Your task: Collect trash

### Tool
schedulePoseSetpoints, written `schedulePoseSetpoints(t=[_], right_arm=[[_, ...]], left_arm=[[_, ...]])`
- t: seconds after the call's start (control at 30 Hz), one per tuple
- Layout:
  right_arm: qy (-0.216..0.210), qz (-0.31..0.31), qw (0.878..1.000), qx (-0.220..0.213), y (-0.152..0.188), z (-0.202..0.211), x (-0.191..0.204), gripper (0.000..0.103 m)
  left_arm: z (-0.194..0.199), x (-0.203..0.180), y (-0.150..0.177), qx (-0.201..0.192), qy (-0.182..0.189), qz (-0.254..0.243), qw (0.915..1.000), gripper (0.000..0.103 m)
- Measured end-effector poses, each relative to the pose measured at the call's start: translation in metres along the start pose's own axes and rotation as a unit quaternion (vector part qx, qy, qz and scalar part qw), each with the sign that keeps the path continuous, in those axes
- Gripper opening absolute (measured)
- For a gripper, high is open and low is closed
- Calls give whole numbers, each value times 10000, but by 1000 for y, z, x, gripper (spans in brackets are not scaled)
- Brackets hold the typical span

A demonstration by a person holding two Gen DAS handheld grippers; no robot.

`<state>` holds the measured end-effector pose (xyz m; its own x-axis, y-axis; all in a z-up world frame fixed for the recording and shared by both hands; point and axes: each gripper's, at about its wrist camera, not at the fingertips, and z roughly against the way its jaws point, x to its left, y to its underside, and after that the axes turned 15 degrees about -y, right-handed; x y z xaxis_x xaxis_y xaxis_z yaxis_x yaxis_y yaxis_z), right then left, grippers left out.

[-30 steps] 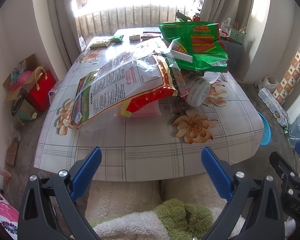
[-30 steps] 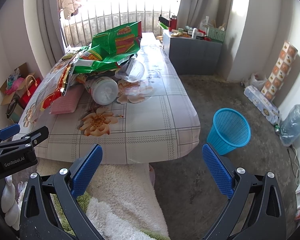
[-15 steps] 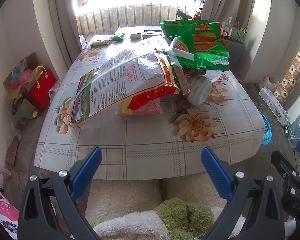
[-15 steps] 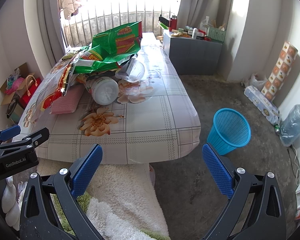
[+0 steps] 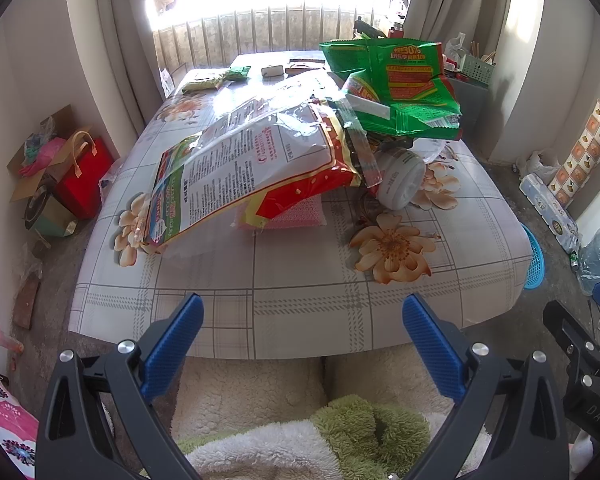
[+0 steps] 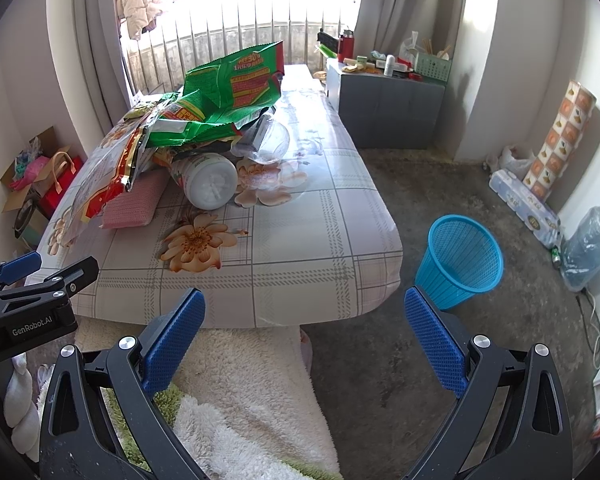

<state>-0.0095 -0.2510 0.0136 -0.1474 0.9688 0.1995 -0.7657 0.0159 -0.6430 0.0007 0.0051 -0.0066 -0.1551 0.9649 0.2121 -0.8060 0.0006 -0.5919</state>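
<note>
Grippers left (image 5: pixel 303 334) and right (image 6: pixel 305 330) wide, empty, short of table (image 6: pixel 300 280) edge, basket (image 6: pixel 460 260) beside.

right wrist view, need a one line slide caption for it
Open right gripper faces a table piled with green snack bags, blue mesh bin on the floor beside it.

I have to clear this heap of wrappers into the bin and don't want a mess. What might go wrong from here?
1. The green bag rests on top of the heap; pulling a lower piece, such as the big red and white bag, may tip it off.
2. The white jar lies on its side, so it could roll off the table if nudged.
3. The blue bin stands on the floor apart from the table, so light wrappers might drop on the way.
</note>
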Motion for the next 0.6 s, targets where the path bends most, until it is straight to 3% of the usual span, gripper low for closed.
schedulePoseSetpoints(t=[0.3, 0.4, 0.5, 0.6], right_arm=[[18, -53, 10000, 47, -3, -6, 6, 95], [16, -53, 10000, 69, -7, -12, 10, 95], [4, -68, 10000, 55, -12, -18, 15, 95], [-60, -126, 9999, 59, -18, -27, 19, 95]], left_arm=[[-8, 8, 3, 82, 106, 66, 9999, 98], [-13, 19, 2, 35, 320, 180, 9993, 98], [-17, 36, -3, -159, 606, 314, 9975, 98], [-21, 52, -6, -532, 646, 326, 9960, 98]])
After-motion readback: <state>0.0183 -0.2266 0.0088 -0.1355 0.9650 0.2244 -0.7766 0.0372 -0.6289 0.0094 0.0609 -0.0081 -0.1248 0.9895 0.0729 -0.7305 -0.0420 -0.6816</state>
